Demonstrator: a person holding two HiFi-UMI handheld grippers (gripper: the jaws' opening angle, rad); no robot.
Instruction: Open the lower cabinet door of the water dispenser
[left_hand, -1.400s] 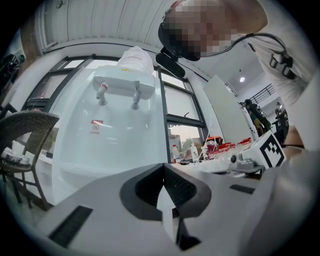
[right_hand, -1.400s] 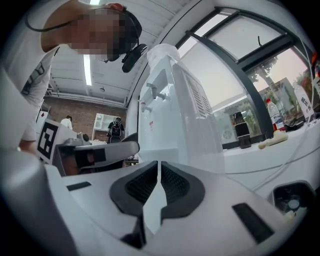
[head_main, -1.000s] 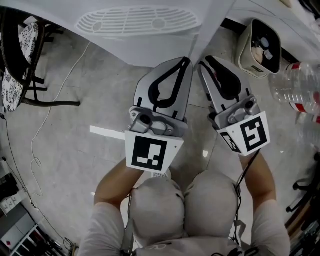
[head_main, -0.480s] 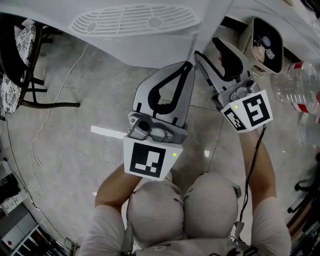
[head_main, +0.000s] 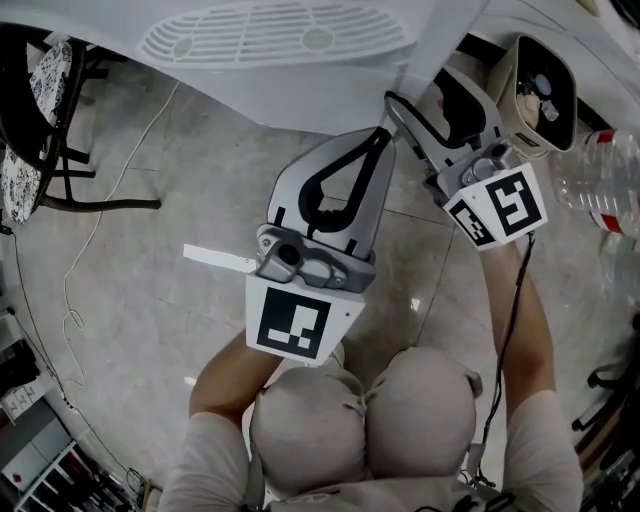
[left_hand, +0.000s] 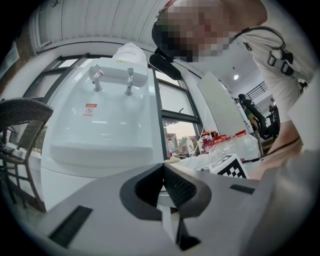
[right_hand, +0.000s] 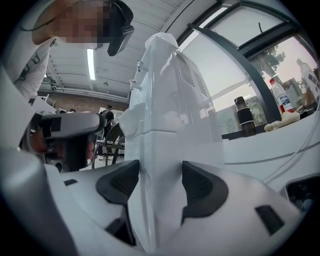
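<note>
From the head view I have a black chair (head_main: 30, 110) at far left and a thin cable (head_main: 90, 250) trailing over the grey floor. The white water dispenser (head_main: 280, 45) stands ahead at the top (I see only its vented top from here). The left gripper (head_main: 382, 135) hangs just short of the dispenser, jaws closed pad to pad with nothing between them. Its own view shows the dispenser's taps (left_hand: 112, 80), with the lower cabinet front (left_hand: 65, 172) below the drip ledge, half hidden behind the jaws. The right gripper (head_main: 425, 95) is further forward, and its view shows the jaws apart, straddling the dispenser's lower corner edge. I cannot tell whether the pads (right_hand: 120, 185) press it. Right of that sit a beige container (head_main: 540, 95) and clear plastic bottles (head_main: 600, 180).
</note>
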